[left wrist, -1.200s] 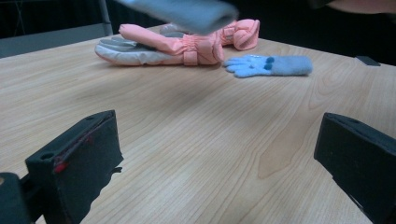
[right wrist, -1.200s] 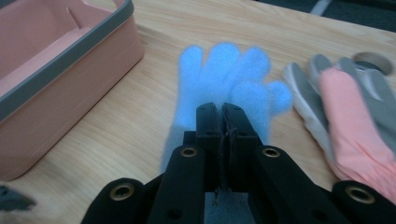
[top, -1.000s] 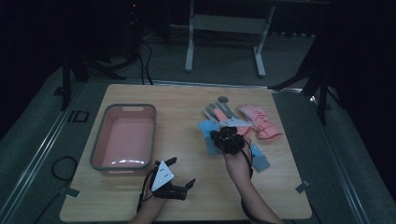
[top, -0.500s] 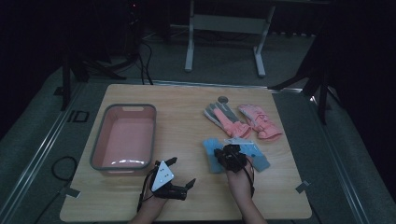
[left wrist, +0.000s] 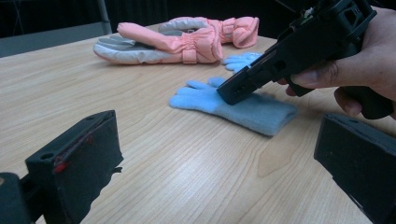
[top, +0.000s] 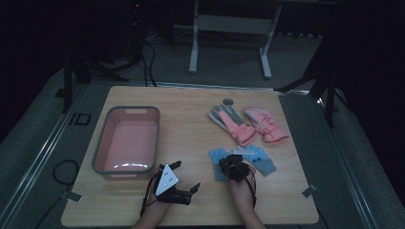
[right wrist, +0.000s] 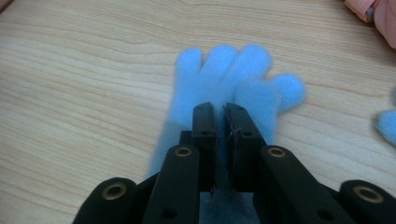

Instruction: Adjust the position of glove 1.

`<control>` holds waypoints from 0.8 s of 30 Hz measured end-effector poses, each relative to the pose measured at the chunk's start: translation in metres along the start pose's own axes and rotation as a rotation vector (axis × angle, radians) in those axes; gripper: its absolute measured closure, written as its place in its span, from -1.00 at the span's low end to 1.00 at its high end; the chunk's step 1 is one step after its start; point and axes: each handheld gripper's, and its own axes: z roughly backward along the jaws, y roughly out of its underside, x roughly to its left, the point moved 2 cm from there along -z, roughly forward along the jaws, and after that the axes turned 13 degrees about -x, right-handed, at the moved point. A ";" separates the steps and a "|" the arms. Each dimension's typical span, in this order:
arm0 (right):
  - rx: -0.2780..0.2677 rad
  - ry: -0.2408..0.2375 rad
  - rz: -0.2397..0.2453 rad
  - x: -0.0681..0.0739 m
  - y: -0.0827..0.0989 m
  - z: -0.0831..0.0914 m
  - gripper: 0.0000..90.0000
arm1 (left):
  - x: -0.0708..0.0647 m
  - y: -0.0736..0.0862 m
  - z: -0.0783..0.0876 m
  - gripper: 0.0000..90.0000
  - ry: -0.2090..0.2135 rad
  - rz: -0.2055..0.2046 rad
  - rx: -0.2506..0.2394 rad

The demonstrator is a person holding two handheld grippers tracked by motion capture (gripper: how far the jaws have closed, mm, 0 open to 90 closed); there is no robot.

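Wood-grain table (top: 191,119) stands in a dark room, with a metal stand on the floor beyond its far edge. Nearest the person, the left gripper (top: 184,183) rests on the table just past the near right corner of the pink tub (top: 126,140), its jaws spread wide with nothing between them. To the right of the tub, well apart from it, the right gripper (right wrist: 219,109) points down onto the blue glove (right wrist: 224,93) that lies flat, fingers away from the person; its jaws have just been opening a little and stand with a narrow gap between them, tips on the glove's palm, and whether they pinch any fabric I cannot tell. A second blue glove (top: 262,160) lies just beside the first, on the side away from the tub. Farther back, level with the tub's far half, a pair of pink padded gloves (top: 248,124) lies side by side.
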 end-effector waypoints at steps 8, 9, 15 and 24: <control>-0.078 -0.068 0.100 -0.005 -0.023 0.019 0.46 | 0.000 0.000 0.000 -0.98 -0.001 0.005 -0.002; -0.102 -0.069 0.126 -0.009 -0.029 0.023 0.45 | 0.000 0.000 0.000 -0.98 0.000 0.005 -0.002; -0.130 -0.176 0.198 -0.044 -0.059 0.039 0.41 | 0.000 0.000 0.000 -0.98 0.001 0.006 -0.001; -0.047 -0.237 0.289 -0.110 -0.051 0.053 0.43 | 0.001 0.000 0.000 -0.98 -0.002 0.010 0.000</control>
